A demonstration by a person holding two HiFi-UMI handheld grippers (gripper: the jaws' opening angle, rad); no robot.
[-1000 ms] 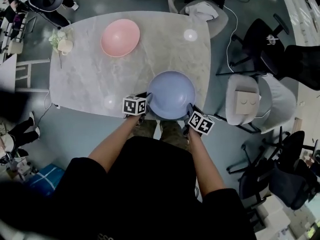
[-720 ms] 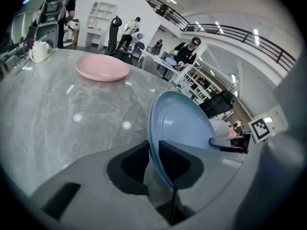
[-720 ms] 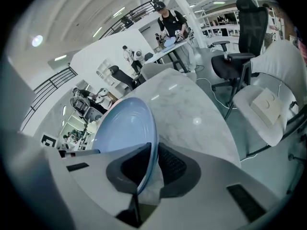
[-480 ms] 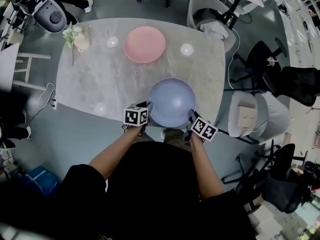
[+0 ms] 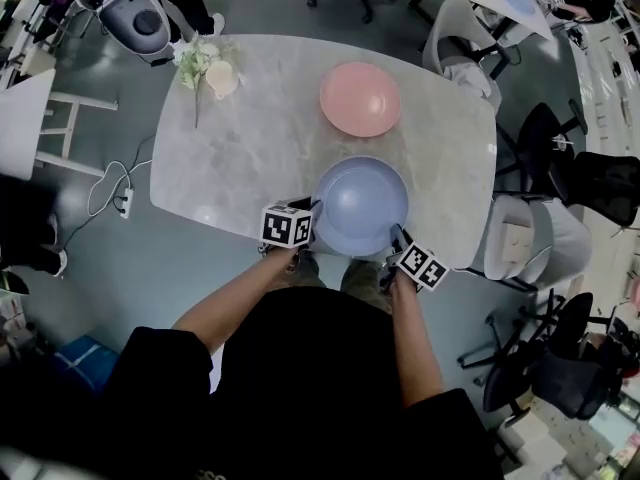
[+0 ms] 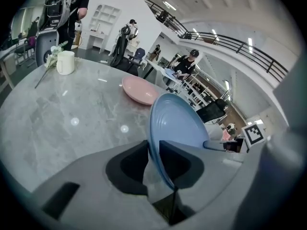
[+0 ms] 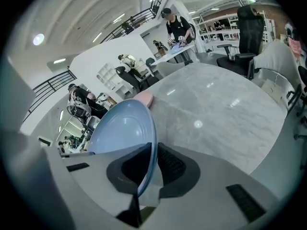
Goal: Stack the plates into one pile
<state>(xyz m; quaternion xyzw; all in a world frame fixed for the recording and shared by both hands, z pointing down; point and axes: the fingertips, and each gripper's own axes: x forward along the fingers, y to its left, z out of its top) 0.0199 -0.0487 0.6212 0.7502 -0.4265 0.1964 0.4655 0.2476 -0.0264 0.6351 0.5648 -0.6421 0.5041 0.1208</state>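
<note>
L gripper (image 5: pixel 313 211) & R gripper (image 5: pixel 397 238) were clamped on blue plate (image 5: pixel 360 203) rim; best carried level, centred over far pink plate (image 5: pixel 360 99), lowered gently.

No text, label, brand or number can be read

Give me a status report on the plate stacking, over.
Both shut: left gripper and right gripper on opposite rims of round blue plate. Beyond it, round pink plate on grey marble table, apart. Nothing between the plates.
</note>
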